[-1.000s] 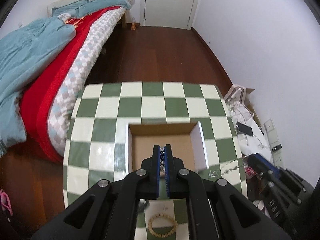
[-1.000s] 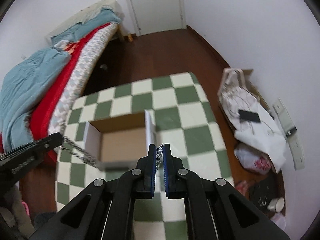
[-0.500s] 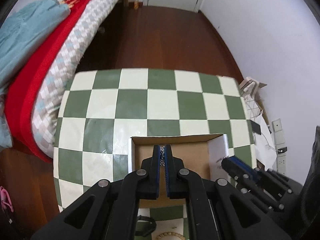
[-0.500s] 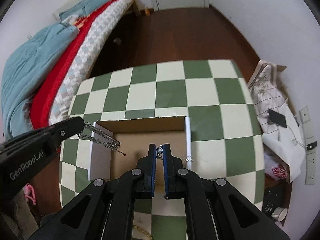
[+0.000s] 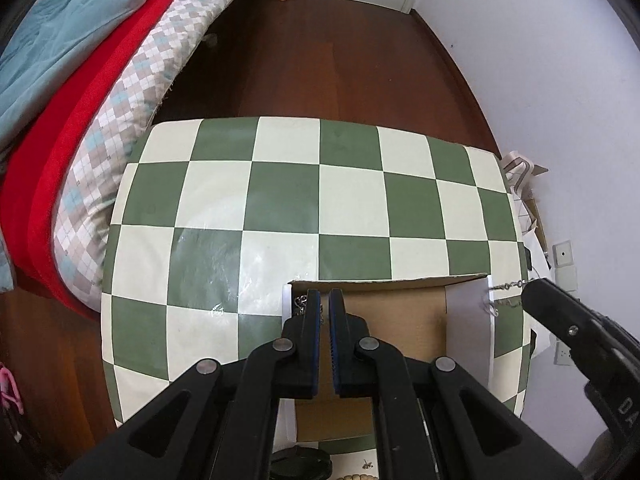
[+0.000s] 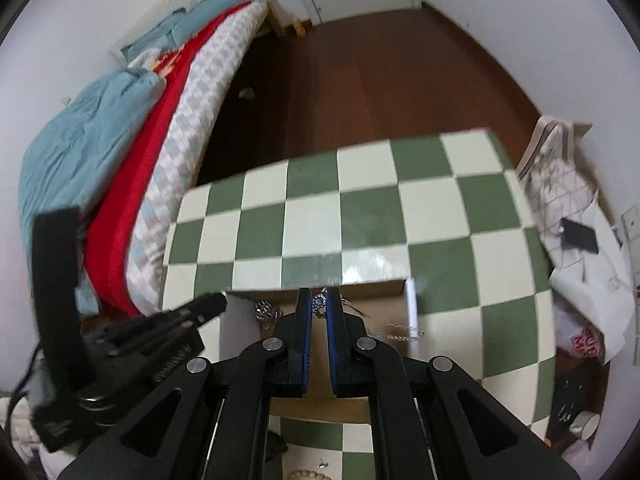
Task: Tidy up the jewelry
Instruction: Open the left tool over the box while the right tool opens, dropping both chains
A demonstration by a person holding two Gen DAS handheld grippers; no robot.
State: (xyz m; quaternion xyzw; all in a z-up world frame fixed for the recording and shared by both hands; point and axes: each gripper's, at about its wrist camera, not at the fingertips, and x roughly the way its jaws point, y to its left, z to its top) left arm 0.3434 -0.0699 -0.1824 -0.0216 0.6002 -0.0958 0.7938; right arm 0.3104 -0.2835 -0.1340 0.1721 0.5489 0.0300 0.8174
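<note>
An open cardboard box [image 5: 392, 320] with white side walls stands on the green-and-white checked table [image 5: 288, 200]. My left gripper [image 5: 325, 300] is shut over the box's left part, and links of a silver chain [image 5: 300, 301] show beside its tip. In the right wrist view my right gripper [image 6: 319, 301] is shut on a round bead of a silver chain [image 6: 319, 302]. More chain bunches inside the box [image 6: 266, 312] and trails to the right [image 6: 396, 335]. Whether it is one necklace I cannot tell. Each gripper shows in the other's view: left gripper [image 6: 212, 305], right gripper [image 5: 536, 294].
A wooden bead bracelet [image 6: 306, 474] and small earrings [image 5: 367, 465] lie on the table near me, beside a black object [image 5: 300, 458]. A bed with red and blue covers [image 5: 80, 100] borders the table's left. Bags and a phone [image 6: 578, 234] crowd the floor at the right.
Both grippers have come forward and down over the box with the chain. The box's far wall now lies just beyond the fingertips, and chain hangs inside it.
</note>
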